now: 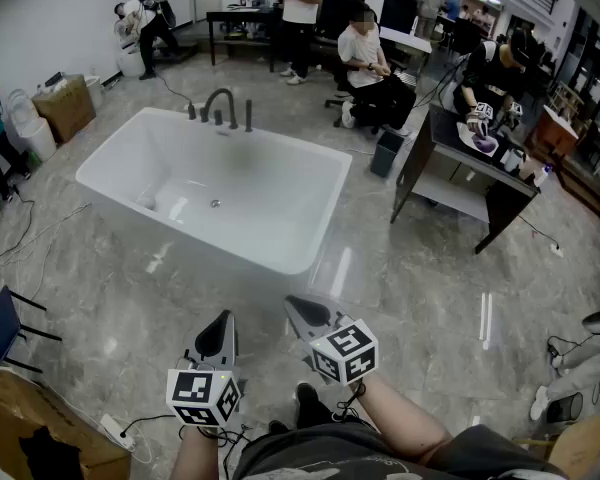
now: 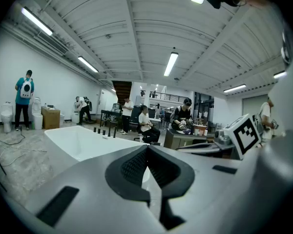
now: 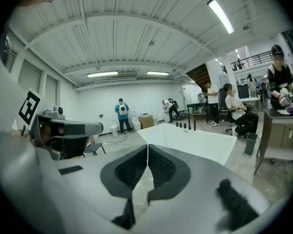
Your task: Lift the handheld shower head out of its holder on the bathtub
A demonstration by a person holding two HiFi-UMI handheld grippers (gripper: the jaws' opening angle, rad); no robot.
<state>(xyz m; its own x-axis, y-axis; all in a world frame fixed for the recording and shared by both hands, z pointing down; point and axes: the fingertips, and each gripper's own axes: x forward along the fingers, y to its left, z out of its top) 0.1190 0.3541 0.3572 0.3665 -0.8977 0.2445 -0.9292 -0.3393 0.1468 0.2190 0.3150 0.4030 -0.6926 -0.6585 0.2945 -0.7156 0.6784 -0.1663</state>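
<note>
Shower head [image 1: 248, 116]: taken to be the slim upright rod at the right end of the fittings on the tub's far rim, just beside the arched faucet [image 1: 218, 98]; too small to confirm the head or its holder. It stands upright in place, so it is not yet lifted. Tub [image 1: 320, 218]: white, freestanding on the grey floor [image 1: 130, 288], lying between the operator and the fittings. Left hand-held gripper [image 1: 220, 320]: jaws closed tip to tip with nothing between the pads; its own view shows them meeting on a thin seam, with the tub beyond. Right hand-held gripper [image 1: 296, 304]: likewise, jaws together and empty. Both are held low over the floor on the near side of the tub, well apart from the fittings, tilted slightly down toward the tub. Neither touches the tub. Progress: no part of the task is done as far as the views show; this reads as a starting position. Left to do, by judgement: get round or across to the far rim, open one gripper, close it on the rod, and draw it straight up out of the holder. Hose, if any, is not visible. Other people work at a tabletop [image 1: 460, 140] off to the right, well apart from the tub.
</note>
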